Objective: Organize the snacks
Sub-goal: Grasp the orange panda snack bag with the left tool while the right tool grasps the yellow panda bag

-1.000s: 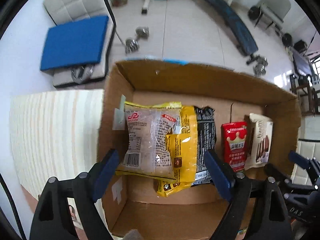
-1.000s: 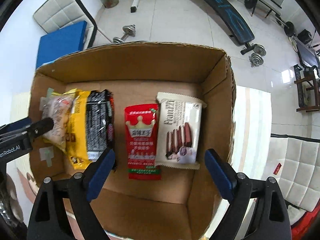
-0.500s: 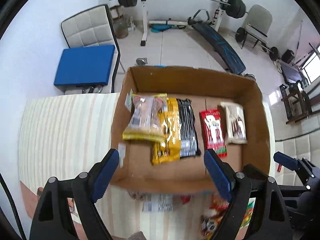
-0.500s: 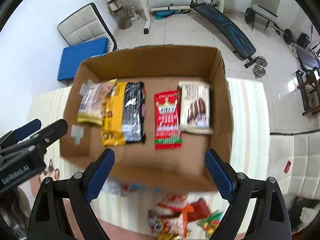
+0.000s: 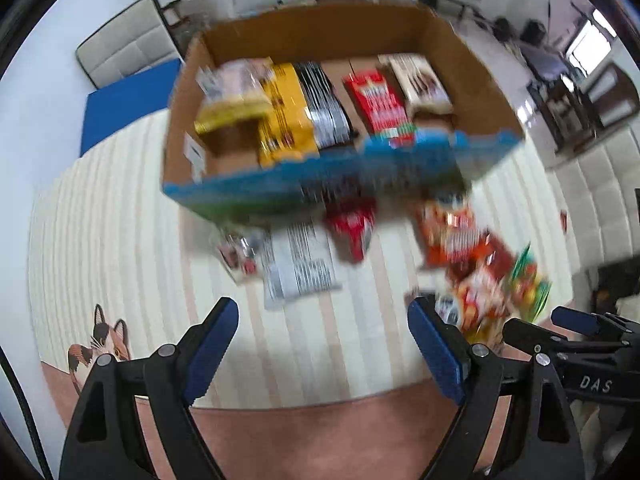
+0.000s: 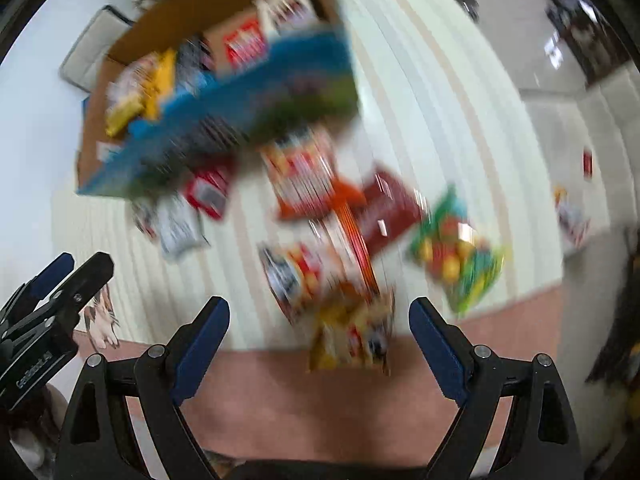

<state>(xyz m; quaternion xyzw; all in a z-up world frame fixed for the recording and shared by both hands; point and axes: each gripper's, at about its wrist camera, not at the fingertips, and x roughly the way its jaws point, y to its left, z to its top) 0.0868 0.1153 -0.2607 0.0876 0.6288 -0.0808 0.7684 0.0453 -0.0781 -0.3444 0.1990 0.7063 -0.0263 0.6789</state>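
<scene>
- The left gripper (image 5: pixel 322 346) points down over a cream striped mat (image 5: pixel 120 240) on the counter, its blue-padded jaws wide apart with nothing between them.
- The right gripper (image 6: pixel 318 344) also hangs with jaws spread and empty; a yellow snack packet (image 6: pixel 352 336) lies on the mat below the gap, not touched by either pad.
- A cardboard box (image 5: pixel 472 76) with a blue printed front wall sits at 12 o'clock in the left view and 11 o'clock in the right view.
- Inside the box, five packets lie in a row: a clear one with yellow trim (image 5: pixel 236 92), a yellow one (image 5: pixel 286 112), a black one (image 5: pixel 326 108), a red one (image 5: pixel 378 104) and a cream one (image 5: pixel 418 80).
- Loose snacks lie on the mat in front of the box: a white packet (image 5: pixel 298 266), a red packet (image 5: pixel 352 226), an orange-red pile (image 5: pixel 460 240) and a green packet (image 5: pixel 528 280) at about 3 o'clock.
- Motion blur smears the labels, so the loose packets may number more.
- A cat picture (image 5: pixel 100 344) marks the mat's edge at 8 o'clock.
</scene>
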